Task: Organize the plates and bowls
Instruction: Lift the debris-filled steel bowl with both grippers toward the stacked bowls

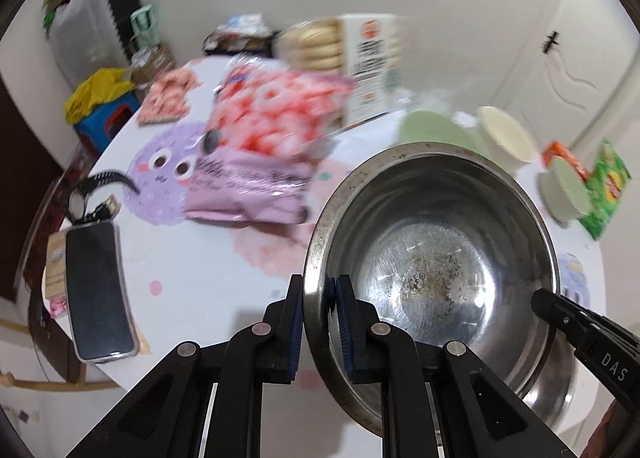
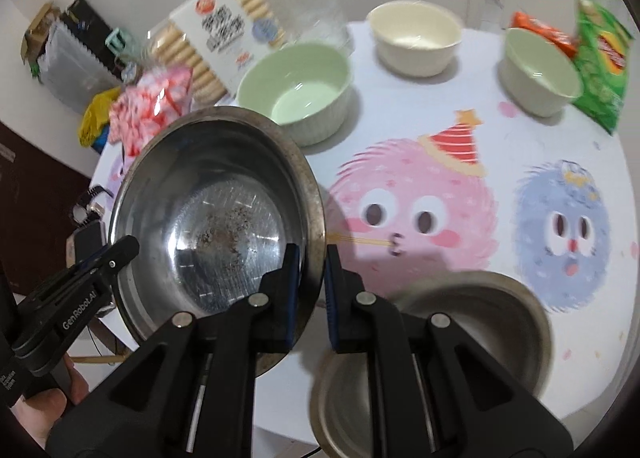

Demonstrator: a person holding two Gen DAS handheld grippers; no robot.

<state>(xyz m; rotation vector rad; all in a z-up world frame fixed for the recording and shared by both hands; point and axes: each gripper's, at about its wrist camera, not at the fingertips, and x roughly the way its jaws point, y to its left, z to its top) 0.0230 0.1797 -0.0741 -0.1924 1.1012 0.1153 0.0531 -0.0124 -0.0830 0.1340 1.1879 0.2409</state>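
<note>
On the left, the steel bowl [image 1: 432,266] is being clamped at its rim by the left gripper [image 1: 318,322]; opposite, the right gripper [image 2: 308,290] is being closed on the far rim, so the weight is being shared and kept level. It is being held above the bench [image 2: 520,145], apparently for nesting into the second steel bowl [image 2: 460,342] below.

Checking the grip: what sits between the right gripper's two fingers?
The rim of the steel bowl, pinched by the right gripper; right wrist view shows it.
</note>
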